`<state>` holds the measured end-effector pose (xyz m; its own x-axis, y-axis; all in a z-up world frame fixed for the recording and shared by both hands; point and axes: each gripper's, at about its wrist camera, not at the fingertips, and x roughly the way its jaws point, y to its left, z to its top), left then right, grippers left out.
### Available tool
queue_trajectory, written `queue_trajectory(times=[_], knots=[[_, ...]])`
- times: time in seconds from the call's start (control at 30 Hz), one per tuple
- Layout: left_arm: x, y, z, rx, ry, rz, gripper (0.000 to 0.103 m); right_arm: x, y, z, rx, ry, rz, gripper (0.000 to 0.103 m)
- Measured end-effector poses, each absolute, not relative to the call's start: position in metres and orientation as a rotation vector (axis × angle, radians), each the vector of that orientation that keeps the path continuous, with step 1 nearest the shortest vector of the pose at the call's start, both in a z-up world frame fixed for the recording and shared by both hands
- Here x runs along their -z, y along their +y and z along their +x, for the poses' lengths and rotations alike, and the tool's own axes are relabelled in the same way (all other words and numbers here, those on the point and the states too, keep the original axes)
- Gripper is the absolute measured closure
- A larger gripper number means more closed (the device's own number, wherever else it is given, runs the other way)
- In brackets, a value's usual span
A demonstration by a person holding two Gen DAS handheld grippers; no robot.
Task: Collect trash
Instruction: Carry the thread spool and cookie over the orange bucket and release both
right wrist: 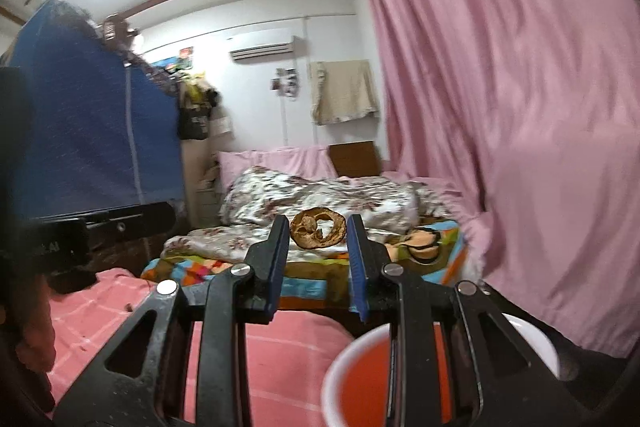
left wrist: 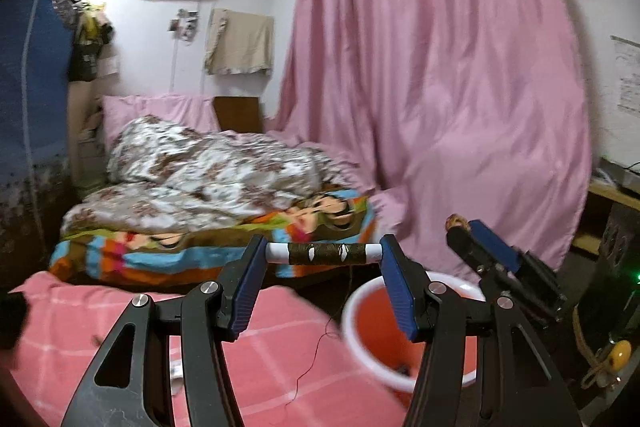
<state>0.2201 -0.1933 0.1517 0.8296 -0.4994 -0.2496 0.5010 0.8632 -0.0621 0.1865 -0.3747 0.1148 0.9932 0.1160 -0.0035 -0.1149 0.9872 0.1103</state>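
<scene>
My left claw point(left wrist: 323, 254) pinches a thread spool point(left wrist: 325, 253) endwise and my right claw point(right wrist: 318, 229) grips a brown peel ring point(right wrist: 318, 230), both above the red bucket point(left wrist: 374, 331) beside the pink bed's edge; loose thread may snag, or early release misses the rim.

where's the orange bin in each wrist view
Left wrist: orange bin sits lower right of centre, behind the left gripper's right finger.
Right wrist: orange bin is at the bottom edge, right of centre, under the right gripper.
Shared landmark: pink curtain, right of both.
</scene>
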Motion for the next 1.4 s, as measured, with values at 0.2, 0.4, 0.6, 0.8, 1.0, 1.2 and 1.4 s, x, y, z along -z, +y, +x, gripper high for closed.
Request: queue_trajectory(times=[0.2, 0.4, 0.6, 0.8, 1.0, 1.2, 1.4], knots=[[-0.148, -0.239, 0.223, 0.615, 0.245, 0.023, 0.052, -0.114, -0.408, 0.177, -0.046, 0.013, 0.142, 0.067], [-0.126, -0.269, 0.236, 0.654, 0.324, 0.033, 0.052, -0.106, -0.435, 0.174, 0.019, 0.068, 0.148, 0.067], [-0.101, -0.293, 0.256, 0.672, 0.456, 0.011, 0.052, -0.089, -0.457, 0.179, 0.053, 0.154, 0.149, 0.066], [-0.079, -0.31, 0.27, 0.688, 0.563, -0.011, 0.052, -0.076, -0.47, 0.189, 0.068, 0.234, 0.152, 0.066], [-0.061, -0.315, 0.285, 0.686, 0.675, -0.029, 0.052, -0.062, -0.475, 0.202, 0.073, 0.331, 0.153, 0.066], [-0.045, -0.314, 0.295, 0.673, 0.763, -0.036, 0.05, -0.054, -0.478, 0.204, 0.074, 0.379, 0.162, 0.066], [-0.039, -0.313, 0.294, 0.676, 0.788, -0.029, 0.047, -0.052, -0.482, 0.206, 0.09, 0.396, 0.186, 0.062]])
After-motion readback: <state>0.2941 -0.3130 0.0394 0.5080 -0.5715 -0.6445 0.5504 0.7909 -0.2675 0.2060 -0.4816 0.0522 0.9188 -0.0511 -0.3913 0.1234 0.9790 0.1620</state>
